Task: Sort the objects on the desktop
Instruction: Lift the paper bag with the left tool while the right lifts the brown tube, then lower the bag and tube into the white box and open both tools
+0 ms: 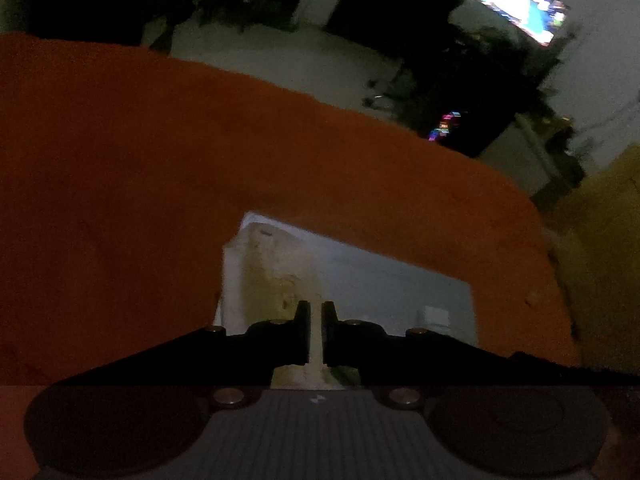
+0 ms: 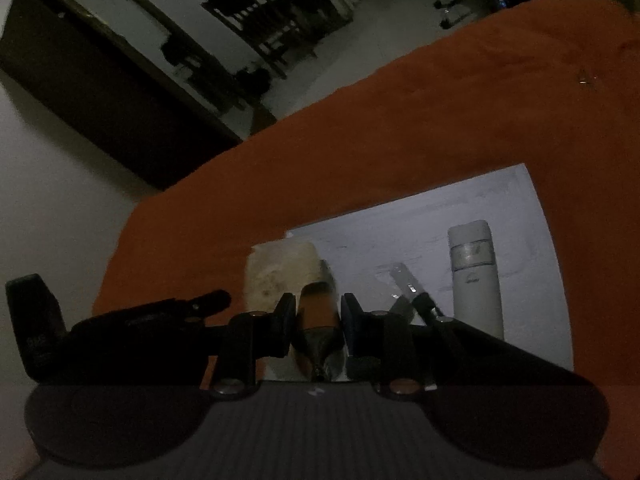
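In the left wrist view my left gripper (image 1: pixel 316 314) is shut on a thin pale edge of a cream fabric pouch (image 1: pixel 276 272). The pouch stands up from a white sheet (image 1: pixel 400 288). In the right wrist view my right gripper (image 2: pixel 318 301) is shut on an orange-brown tube-like object (image 2: pixel 318 322), whose dark pointed end faces the camera. It hangs just in front of the cream pouch (image 2: pixel 280 270). On the white sheet (image 2: pixel 440 208) lie a white cylinder bottle (image 2: pixel 474 280) and a dark pen with a silver clip (image 2: pixel 412 292).
An orange cloth (image 1: pixel 160 160) covers the table, and its far edge curves across both views. A black device (image 2: pixel 120 328) reaches in from the left beside the pouch. The room behind is dim, with a lit screen (image 1: pixel 516 0) and dark furniture (image 2: pixel 260 40).
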{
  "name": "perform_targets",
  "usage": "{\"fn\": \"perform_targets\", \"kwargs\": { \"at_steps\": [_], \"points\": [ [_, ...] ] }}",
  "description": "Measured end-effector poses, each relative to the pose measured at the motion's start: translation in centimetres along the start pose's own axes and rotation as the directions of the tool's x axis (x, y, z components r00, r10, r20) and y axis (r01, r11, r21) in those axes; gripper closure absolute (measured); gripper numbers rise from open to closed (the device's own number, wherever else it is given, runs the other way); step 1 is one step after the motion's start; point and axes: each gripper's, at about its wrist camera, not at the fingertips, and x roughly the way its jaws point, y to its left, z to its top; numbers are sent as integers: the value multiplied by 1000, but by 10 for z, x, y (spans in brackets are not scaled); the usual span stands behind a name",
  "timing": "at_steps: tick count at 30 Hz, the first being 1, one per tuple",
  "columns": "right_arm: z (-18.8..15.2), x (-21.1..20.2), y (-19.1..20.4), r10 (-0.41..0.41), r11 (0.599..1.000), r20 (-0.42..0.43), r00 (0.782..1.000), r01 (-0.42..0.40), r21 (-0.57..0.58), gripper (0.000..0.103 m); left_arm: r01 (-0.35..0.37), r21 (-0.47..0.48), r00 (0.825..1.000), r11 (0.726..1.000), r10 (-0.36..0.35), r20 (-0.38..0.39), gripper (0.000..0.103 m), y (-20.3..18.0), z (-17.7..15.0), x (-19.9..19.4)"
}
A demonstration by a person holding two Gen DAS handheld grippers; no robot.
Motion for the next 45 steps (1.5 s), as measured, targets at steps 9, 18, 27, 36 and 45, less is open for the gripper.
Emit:
{"fn": "perform_targets", "kwargs": {
  "at_steps": [9, 18, 27, 36, 45],
  "points": [
    [-37, -48, -4, 80, 997, -23, 997, -79, 17, 76, -65, 86, 991, 994, 74, -109, 96, 1, -17, 21],
    [-79, -39, 3, 85, 996, -134, 987, -89, -23, 76, -164, 83, 973, 983, 175, -153, 13, 10, -9, 56],
    [-128, 3, -2, 29, 995, -273, 962, -55, -87, 76, -255, 136, 925, 957, 282, -253, 0, -8, -16, 103],
    [-173, 32, -15, -68, 982, -383, 921, -7, -191, 76, -302, 216, 879, 928, 359, -313, 0, -11, -29, 125],
    [-190, 49, -25, -107, 983, -489, 866, 17, -184, 68, -327, 217, 893, 920, 376, -248, 43, -12, -26, 124]
  ]
}}
